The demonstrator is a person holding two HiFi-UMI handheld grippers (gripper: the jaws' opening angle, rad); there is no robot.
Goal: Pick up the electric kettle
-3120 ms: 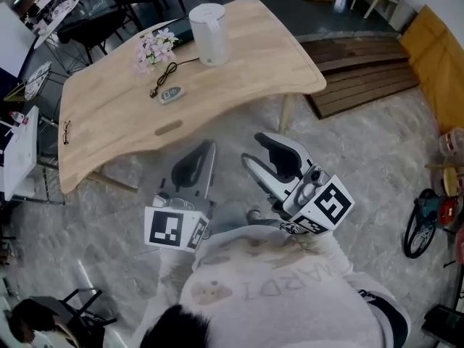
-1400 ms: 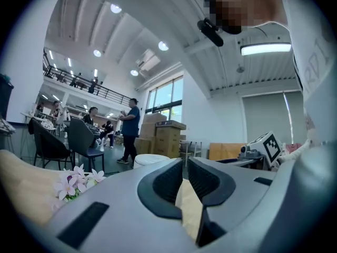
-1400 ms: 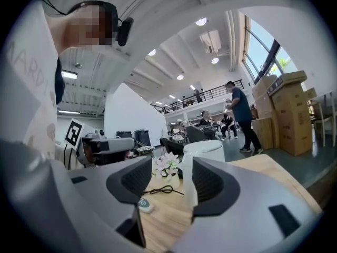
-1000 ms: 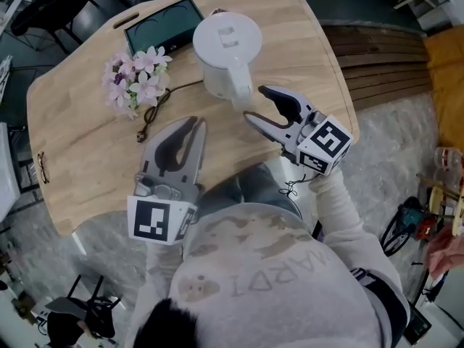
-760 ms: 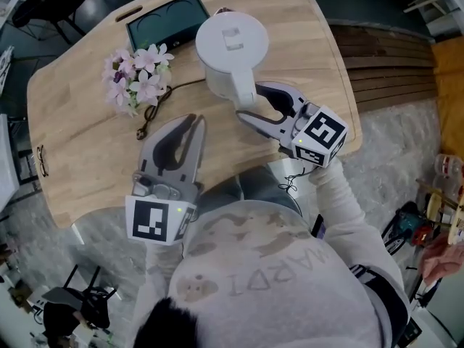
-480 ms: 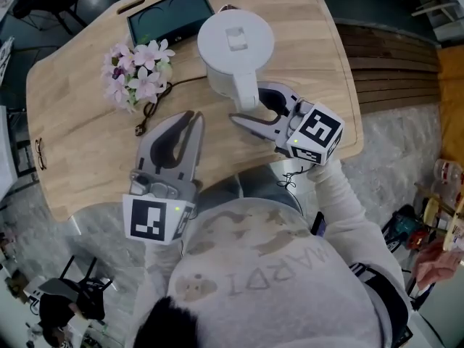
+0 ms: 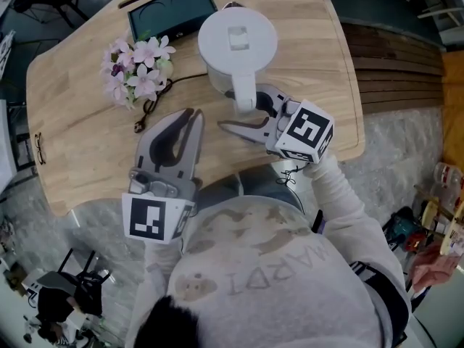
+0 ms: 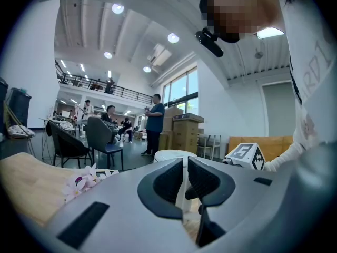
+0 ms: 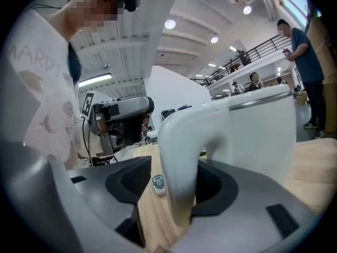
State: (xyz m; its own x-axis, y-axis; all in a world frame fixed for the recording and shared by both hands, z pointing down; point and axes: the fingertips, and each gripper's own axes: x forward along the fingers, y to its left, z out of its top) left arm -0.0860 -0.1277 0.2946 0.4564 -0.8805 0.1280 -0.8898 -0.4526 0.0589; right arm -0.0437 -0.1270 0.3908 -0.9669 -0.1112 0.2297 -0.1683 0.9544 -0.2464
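Observation:
The white electric kettle (image 7: 238,43) stands upright on the wooden table (image 7: 80,143), its handle (image 7: 244,94) pointing toward me. My right gripper (image 7: 249,113) is open, with one jaw on each side of that handle. In the right gripper view the handle (image 9: 179,152) fills the gap of the right gripper (image 9: 169,186), close against the right pad, with space left at the other pad. My left gripper (image 7: 187,116) hovers shut over the table, left of the kettle, and holds nothing. In the left gripper view the kettle's lid (image 8: 171,155) shows behind the left gripper (image 8: 185,181).
A pink flower bunch (image 7: 138,67), a dark tray (image 7: 170,13) and a thin cord (image 7: 156,100) lie left of the kettle. Glasses (image 7: 38,158) lie at the table's left edge. A small remote (image 9: 158,183) lies on the wood. Wooden planks (image 7: 395,56) lie on the floor at right.
The right gripper has moved left and forward until its jaws straddle the kettle handle. The left gripper has barely moved. Three seconds ago I stood well back from the table.

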